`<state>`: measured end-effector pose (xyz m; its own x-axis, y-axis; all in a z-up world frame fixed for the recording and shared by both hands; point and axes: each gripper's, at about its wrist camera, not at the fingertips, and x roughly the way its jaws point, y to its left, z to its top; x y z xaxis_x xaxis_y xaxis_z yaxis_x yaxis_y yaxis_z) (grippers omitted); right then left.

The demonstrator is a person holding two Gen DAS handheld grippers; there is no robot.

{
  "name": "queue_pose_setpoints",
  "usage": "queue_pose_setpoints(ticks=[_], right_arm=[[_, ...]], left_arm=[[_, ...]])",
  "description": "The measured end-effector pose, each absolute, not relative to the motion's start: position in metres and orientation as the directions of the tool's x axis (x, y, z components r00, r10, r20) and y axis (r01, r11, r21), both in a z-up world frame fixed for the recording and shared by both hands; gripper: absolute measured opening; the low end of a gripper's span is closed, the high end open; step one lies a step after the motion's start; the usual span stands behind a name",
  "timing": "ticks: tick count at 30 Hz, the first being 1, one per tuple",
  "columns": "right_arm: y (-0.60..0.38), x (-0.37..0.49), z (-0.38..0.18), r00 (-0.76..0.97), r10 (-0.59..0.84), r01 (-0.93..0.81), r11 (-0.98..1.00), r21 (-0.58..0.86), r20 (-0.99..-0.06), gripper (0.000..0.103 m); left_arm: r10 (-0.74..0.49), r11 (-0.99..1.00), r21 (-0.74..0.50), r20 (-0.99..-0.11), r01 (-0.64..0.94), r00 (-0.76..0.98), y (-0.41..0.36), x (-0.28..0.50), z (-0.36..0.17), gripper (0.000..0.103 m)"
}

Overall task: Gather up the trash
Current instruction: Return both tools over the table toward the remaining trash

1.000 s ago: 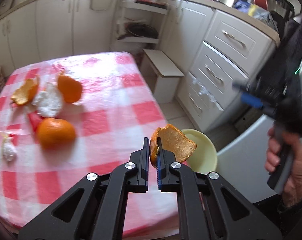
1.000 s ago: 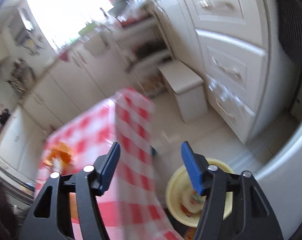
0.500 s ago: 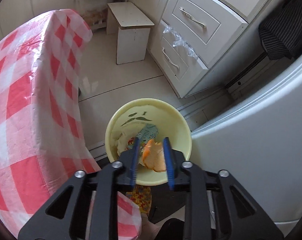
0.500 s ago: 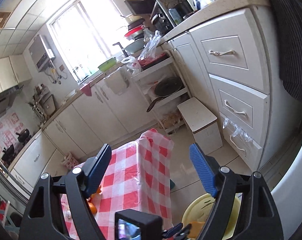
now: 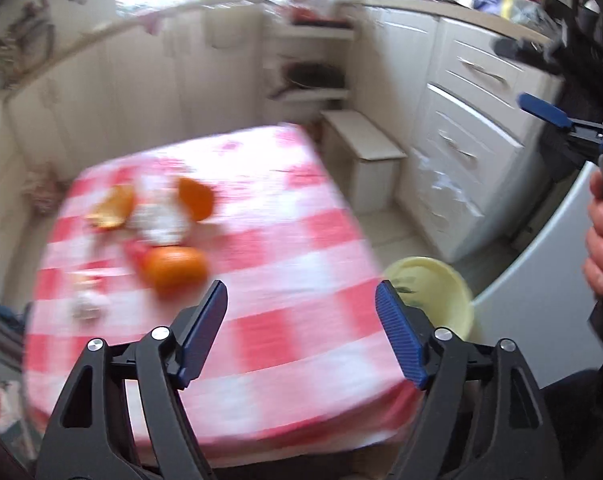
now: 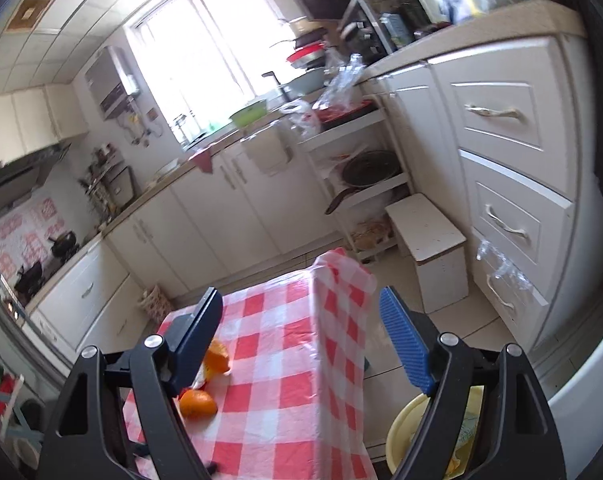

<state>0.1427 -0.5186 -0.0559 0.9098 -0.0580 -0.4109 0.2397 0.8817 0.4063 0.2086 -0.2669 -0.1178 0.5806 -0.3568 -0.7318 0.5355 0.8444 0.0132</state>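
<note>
The red-checked table (image 5: pixel 285 280) fills the view beyond both sets of jaws; the yellow bin (image 5: pixel 441 292) sits past the left gripper's (image 5: pixel 301 336) right jaw; that gripper has just been opening, nothing between; right gripper (image 6: pixel 301 340) spread, empty; orange peel (image 5: pixel 113 208) lies far-left of the left jaw.

A red-and-white checked cloth (image 6: pixel 301 344) covers the desk ahead of the tongs. A small white stool (image 6: pixel 433 248) stands on the floor beyond the desk's far corner, to the right of the tongs' line. Right of the stool runs a bank of white drawers (image 6: pixel 505 160) with curved metal handles. Behind the stool, an open white shelf unit (image 6: pixel 361 152) carries a dark frying pan (image 6: pixel 365 172). Far ahead, a bright window (image 6: pixel 197 48) sits above a worktop bearing a green bowl (image 6: pixel 249 114). White base cabinets (image 6: pixel 189 220) extend to the left.
</note>
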Motion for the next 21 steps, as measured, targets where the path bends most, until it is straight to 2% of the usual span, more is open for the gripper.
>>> queue_pose_setpoints(ticks=[5,7,10,12,13,15,21], right_arm=[[-0.442,0.150,-0.058,0.914,0.011,0.132,0.938,0.322,-0.406,0.081],[-0.413,0.147,-0.063,0.919,0.037,0.087,0.952,0.293,-0.393,0.083],[-0.373,0.137,-0.073,0.931,0.058,0.045,0.962,0.270,-0.360,0.087],[-0.353,0.131,-0.074,0.944,0.083,0.010,0.960,0.278,-0.321,0.087],[-0.344,0.127,-0.075,0.950,0.082,0.003,0.963,0.271,-0.301,0.087],[-0.329,0.122,-0.076,0.959,0.076,-0.004,0.967,0.254,-0.274,0.090],[-0.307,0.124,-0.086,0.956,0.056,0.016,0.971,0.238,-0.289,0.090]], left_arm=[[-0.173,0.948,0.080,-0.684,0.309,0.708,-0.142,0.225,-0.102,0.077],[-0.136,0.974,0.043,-0.679,0.224,0.722,-0.101,0.229,-0.102,0.078],[-0.159,0.986,-0.072,-0.671,0.149,0.724,-0.057,0.228,-0.104,0.079],[-0.159,0.987,-0.082,-0.627,0.138,0.763,-0.046,0.216,-0.101,0.080],[-0.145,0.989,-0.066,-0.603,0.132,0.785,-0.043,0.212,-0.099,0.084],[-0.143,0.989,-0.048,-0.589,0.143,0.795,-0.044,0.204,-0.098,0.085],[-0.192,0.980,-0.069,-0.580,0.187,0.792,-0.047,0.181,-0.099,0.085]])
